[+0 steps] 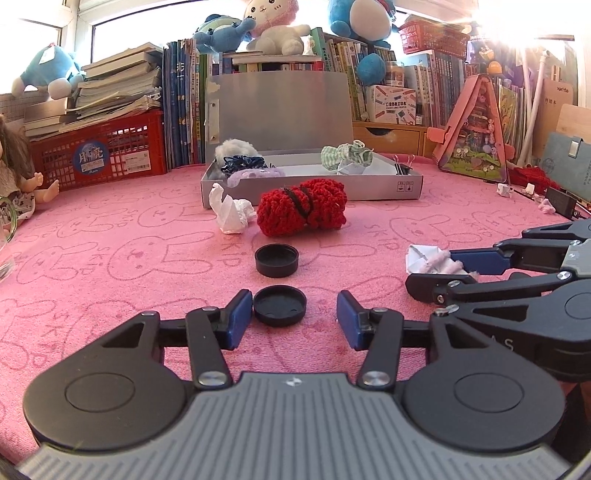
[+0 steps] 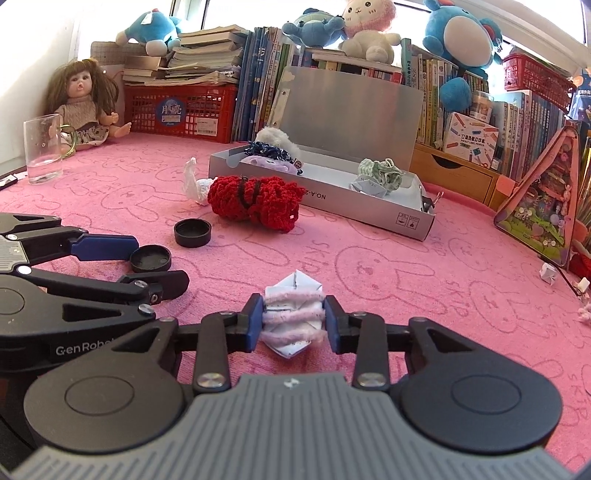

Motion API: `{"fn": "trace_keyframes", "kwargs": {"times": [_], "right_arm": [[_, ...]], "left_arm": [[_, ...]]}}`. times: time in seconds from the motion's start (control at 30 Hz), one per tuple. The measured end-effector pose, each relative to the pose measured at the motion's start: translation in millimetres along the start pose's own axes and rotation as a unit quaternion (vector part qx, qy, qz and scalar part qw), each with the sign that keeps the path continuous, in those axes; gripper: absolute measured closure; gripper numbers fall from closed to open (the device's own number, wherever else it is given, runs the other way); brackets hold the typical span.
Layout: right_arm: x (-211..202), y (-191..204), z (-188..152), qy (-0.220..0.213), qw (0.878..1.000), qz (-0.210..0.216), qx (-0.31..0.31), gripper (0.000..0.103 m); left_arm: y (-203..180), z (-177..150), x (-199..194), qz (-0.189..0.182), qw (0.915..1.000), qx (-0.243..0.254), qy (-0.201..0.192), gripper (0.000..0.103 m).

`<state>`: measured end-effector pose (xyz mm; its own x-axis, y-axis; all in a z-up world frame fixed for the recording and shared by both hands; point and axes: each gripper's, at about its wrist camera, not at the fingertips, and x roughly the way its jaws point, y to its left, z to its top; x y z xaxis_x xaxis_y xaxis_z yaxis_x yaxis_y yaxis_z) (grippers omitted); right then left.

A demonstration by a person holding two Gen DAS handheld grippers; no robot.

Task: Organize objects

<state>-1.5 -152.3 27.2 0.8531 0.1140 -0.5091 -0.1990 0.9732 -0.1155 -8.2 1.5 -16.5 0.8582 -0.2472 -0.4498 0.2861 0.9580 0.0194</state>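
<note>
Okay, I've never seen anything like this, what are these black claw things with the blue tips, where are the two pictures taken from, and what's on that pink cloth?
They are two hand-held grippers, each with a camera looking along its fingers. One picture is from the left gripper, the other from the right gripper. The left one is open, with a black cap between its fingers, against the left pad. The right one is shut on a folded white paper wrapped in fuzzy pink yarn. On the pink rabbit cloth also lie a second black cap, a red knitted bundle, crumpled white paper and an open grey box holding small things.

Pink bunny-print cloth (image 1: 110, 258) underfoot; book rows (image 2: 461, 85), red crate (image 1: 99, 155) behind; bright window glare (image 1: 517, 22).
</note>
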Motion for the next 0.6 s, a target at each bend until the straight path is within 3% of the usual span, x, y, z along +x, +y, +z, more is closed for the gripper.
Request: {"fn": "trace_keyframes", "kwargs": {"times": [0.23,0.6], "right_arm": [[0.3,6.3,5.3,-0.006,1.0,0.012,0.009,0.063],[3.9,-3.9,18.2,-0.006,0.998,0.029,0.053,0.063]], "left_arm": [[1.7,4.9,4.5,0.007,0.9998,-0.018,0.005,0.067],[8.3,22.9,10.5,0.005,0.998,-0.06,0.02,0.067]]}}
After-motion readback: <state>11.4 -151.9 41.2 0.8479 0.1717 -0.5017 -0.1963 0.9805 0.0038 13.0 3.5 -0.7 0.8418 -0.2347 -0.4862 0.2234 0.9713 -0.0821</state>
